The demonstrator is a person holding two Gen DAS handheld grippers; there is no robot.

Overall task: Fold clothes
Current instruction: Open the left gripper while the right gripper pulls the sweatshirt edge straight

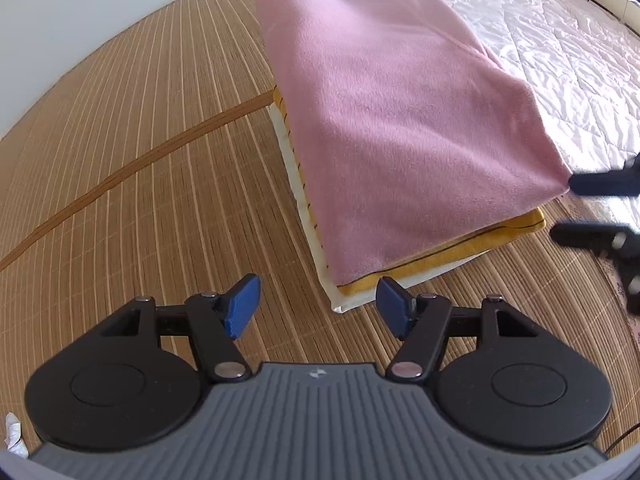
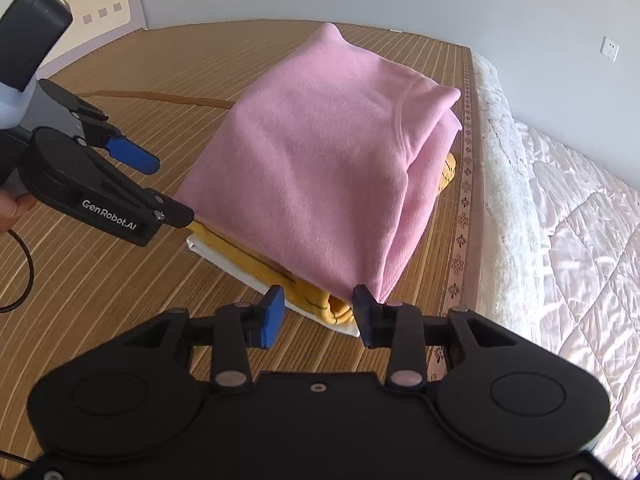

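fingers of the left gripper (image 1: 318, 306) stand well apart with nothing between their blue pads, poised just off the near corner of a stack of folded clothes; fingers of the right gripper (image 2: 319, 316) are also apart, pads free of the cloth, close before another corner of the same stack. uppermost lies a folded pink fleece garment (image 1: 392, 120), its ribbed hem or collar edge visible in the right wrist view; beneath it a folded yellow garment (image 1: 460, 250) with thin dark stripes, and at the bottom a white folded piece (image 1: 352, 302) whose edge shows along the stack's sides. the stack rests on a woven bamboo mat (image 1: 140, 160) spread over a bed, near the mat's patterned border. beside the mat a pale quilted bedcover (image 1: 580, 80) is exposed. in the right wrist view part of a person's hand (image 2: 12, 210) holds the left gripper's handle, with a black cable (image 2: 24, 272) trailing below it.
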